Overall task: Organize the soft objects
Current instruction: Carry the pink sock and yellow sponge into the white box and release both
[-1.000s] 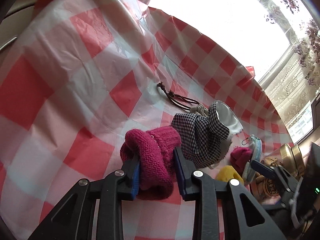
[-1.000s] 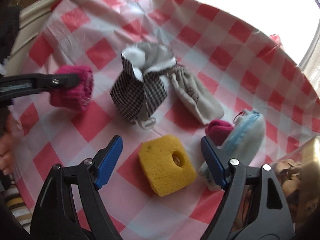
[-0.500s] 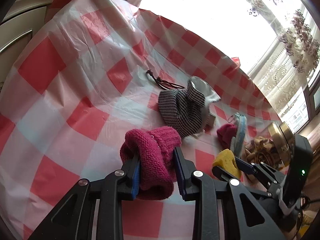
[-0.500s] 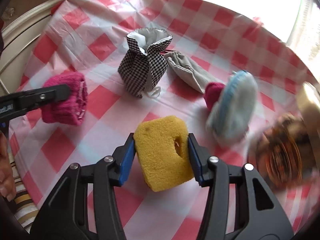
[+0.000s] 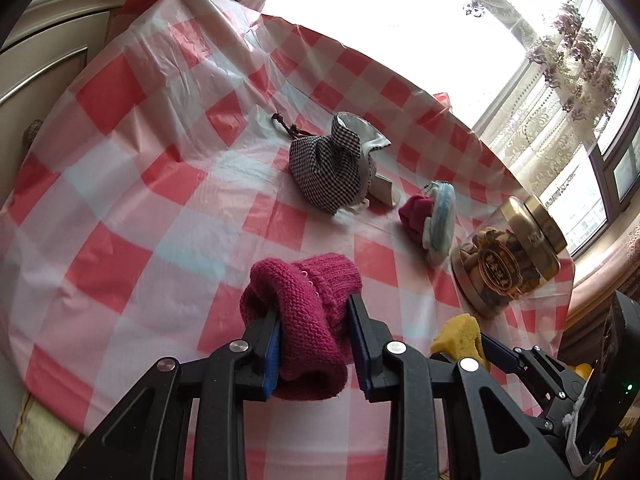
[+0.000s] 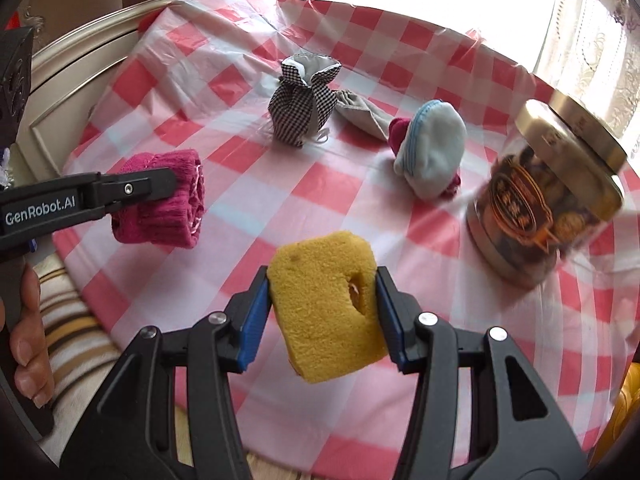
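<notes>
My left gripper (image 5: 314,320) is shut on a rolled magenta knit piece (image 5: 308,300), held above the near part of the red-and-white checked tablecloth (image 5: 120,200). In the right wrist view the same roll (image 6: 168,220) hangs at the left in the left gripper (image 6: 160,196). My right gripper (image 6: 322,288) is shut on a yellow sponge (image 6: 324,304) with a hole in it, lifted off the cloth near the table's front edge. A black-and-white checked drawstring pouch (image 6: 300,108) stands open mid-table. Beside it lie a grey pouch (image 6: 360,114), a light-blue pouch (image 6: 434,152) and a second magenta knit piece (image 6: 398,132).
A glass jar with a gold lid (image 6: 536,208) stands at the right of the table. A cream cabinet (image 6: 72,80) borders the table's left side, and a bright window lies behind. A hand (image 6: 28,320) grips the left tool at the lower left.
My right gripper has shut on the yellow sponge and lifted it. Both grippers have drawn back toward the table's near edge, so the pouches now sit farther away.
</notes>
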`<state>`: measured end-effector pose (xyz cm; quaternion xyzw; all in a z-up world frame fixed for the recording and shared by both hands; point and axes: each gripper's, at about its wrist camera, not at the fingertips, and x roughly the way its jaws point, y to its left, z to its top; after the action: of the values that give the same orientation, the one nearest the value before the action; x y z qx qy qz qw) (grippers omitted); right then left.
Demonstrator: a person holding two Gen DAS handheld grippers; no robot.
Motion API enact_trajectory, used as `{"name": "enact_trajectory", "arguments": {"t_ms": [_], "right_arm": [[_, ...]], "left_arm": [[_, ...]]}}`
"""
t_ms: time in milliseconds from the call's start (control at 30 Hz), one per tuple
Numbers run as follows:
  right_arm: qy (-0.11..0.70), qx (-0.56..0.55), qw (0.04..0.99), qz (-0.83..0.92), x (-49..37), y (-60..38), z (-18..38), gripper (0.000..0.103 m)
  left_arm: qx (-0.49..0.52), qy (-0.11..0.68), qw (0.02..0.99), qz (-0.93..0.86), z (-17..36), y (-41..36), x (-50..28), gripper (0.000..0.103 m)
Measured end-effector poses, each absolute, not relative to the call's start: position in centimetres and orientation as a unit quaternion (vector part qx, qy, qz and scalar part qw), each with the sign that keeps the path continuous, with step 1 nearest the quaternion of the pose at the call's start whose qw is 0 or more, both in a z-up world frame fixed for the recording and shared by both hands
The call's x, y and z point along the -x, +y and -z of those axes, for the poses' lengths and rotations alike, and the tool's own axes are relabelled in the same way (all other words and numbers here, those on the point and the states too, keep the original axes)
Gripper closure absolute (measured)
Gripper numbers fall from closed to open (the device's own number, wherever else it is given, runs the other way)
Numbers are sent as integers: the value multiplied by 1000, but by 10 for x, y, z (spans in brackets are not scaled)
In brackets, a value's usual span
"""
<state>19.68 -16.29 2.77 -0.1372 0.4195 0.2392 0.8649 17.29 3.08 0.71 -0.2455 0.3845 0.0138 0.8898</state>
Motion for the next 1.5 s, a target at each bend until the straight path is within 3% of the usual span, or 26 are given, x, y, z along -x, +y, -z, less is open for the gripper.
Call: {"name": "enact_trajectory", "arguments": {"t_ms": [533, 1500], "right_arm": [[412, 103, 883, -202, -138, -250, -54, 49], [472, 17, 881, -28, -91, -455, -28, 48]], "left_arm": [[197, 390, 898, 48, -32, -51, -127, 72], [97, 436, 866, 223, -44, -225, -93, 72]]}}
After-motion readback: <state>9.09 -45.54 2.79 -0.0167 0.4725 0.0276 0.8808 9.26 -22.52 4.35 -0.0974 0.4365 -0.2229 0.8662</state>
